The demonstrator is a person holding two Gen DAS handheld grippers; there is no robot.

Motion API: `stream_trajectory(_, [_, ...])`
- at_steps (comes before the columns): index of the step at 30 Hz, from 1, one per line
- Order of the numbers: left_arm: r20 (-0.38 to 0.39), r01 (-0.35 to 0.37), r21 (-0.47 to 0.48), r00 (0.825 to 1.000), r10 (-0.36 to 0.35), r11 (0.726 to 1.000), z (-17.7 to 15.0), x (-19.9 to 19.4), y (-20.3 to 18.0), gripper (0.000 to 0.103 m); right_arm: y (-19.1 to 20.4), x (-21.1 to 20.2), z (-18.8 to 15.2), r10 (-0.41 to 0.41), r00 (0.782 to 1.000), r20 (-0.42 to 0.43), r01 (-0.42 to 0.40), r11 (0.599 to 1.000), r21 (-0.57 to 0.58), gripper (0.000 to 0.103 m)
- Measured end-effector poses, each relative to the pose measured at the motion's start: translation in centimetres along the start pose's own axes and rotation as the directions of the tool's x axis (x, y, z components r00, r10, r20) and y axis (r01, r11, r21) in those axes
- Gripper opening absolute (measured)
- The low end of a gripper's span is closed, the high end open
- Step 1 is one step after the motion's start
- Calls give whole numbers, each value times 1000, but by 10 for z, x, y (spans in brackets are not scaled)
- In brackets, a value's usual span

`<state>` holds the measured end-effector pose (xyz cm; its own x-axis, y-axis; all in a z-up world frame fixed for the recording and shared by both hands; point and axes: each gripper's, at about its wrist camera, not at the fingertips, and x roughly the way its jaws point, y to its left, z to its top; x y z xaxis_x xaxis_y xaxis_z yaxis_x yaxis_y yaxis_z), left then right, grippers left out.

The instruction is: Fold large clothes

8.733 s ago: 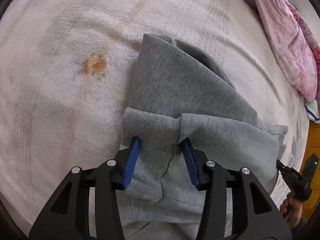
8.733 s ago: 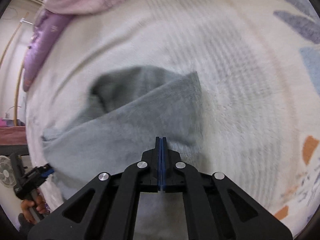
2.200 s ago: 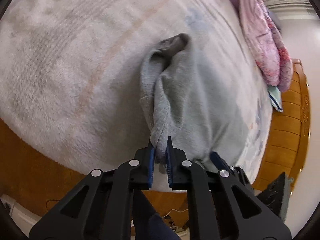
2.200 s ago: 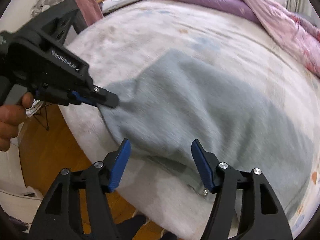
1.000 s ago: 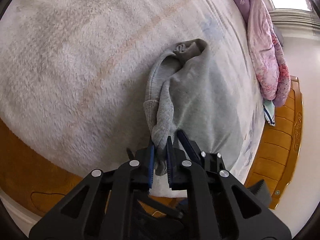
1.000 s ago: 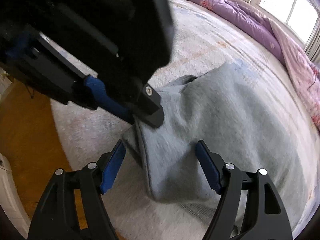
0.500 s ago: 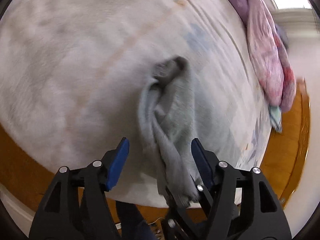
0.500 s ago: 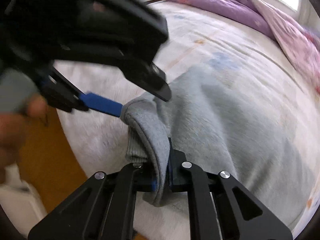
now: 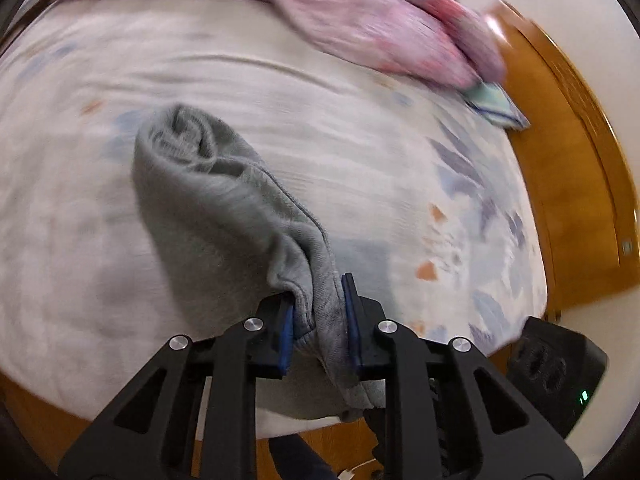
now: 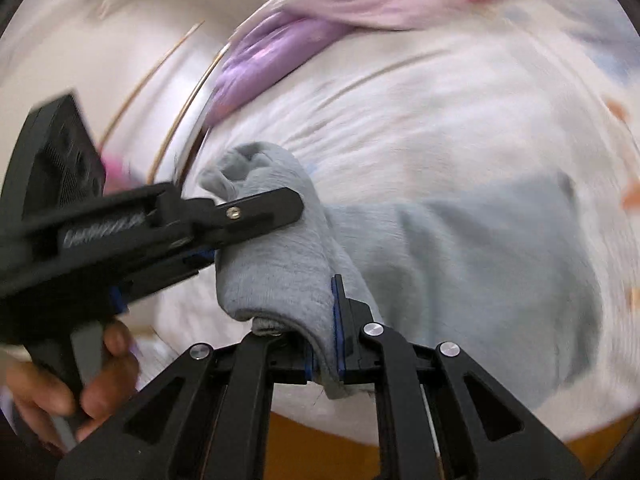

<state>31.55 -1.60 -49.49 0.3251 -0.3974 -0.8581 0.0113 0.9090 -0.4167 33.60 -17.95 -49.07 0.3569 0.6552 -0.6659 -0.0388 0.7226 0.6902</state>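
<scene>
A grey sweatshirt lies bunched on the pale bed blanket near its front edge. My left gripper is shut on a thick fold of the sweatshirt's near edge. In the right wrist view the sweatshirt spreads to the right. My right gripper is shut on its ribbed hem. The left gripper also shows there, held in a hand and clamped on the garment just left of my right one. Both views are motion-blurred.
A pink and purple quilt lies along the far side of the bed. A small striped cloth sits by it. The wooden bed frame runs on the right. Wooden floor shows below the bed's front edge.
My left gripper, open half a second ago, has closed on a fold of the sweatshirt. My right gripper keeps its hold on the hem. Both cameras have swung toward the far side of the bed.
</scene>
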Motion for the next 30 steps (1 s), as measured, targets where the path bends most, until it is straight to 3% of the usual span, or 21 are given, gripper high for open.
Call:
stream_trajectory(2, [-54, 51, 67, 997, -47, 996, -3, 22, -35, 22, -30, -19, -6, 3, 1000, 25, -5, 994, 113, 7])
stream_trajectory(5, [-104, 143, 77, 985, -135, 987, -9, 43, -62, 31, -85, -42, -12, -17, 998, 53, 1, 957, 290, 7])
stream_trajectory(7, [-92, 155, 77, 985, -148, 985, -11, 48, -71, 49, -112, -47, -19, -48, 998, 47, 28, 932, 362, 7])
stream_trajectory(10, [-66, 85, 56, 994, -81, 995, -14, 53, -62, 52, -149, -44, -27, -70, 998, 4, 61, 896, 440, 7])
stream_trajectory(12, [-94, 21, 16, 995, -20, 1000, -17, 64, -47, 53, -164, -37, -30, -68, 997, -29, 73, 882, 465, 7])
stream_trajectory(14, [-128, -86, -16, 988, 84, 996, -21, 79, -27, 53, -179, -34, -33, -72, 997, -41, 83, 863, 499, 7])
stream_trajectory(17, [-174, -134, -58, 977, 123, 989, -26, 99, -3, 58, -187, -36, -32, -77, 994, -82, 109, 834, 540, 18])
stream_trajectory(21, [-181, -175, -68, 970, 160, 982, -22, 111, 3, 70, -182, -63, -31, -135, 983, -124, 179, 846, 501, 25])
stream_trajectory(25, [-204, -171, -102, 968, 148, 980, -17, 100, 2, 67, -157, -93, -10, -259, 960, -108, 280, 909, 309, 25])
stream_trajectory(27, [-184, -161, -90, 973, 142, 983, -14, 87, -3, 67, -135, -106, 3, -265, 962, -59, 272, 940, 204, 21])
stream_trajectory(30, [-166, -124, -49, 979, 115, 991, -4, 77, -22, 67, -96, -105, 37, -195, 981, 10, 194, 980, 47, 18])
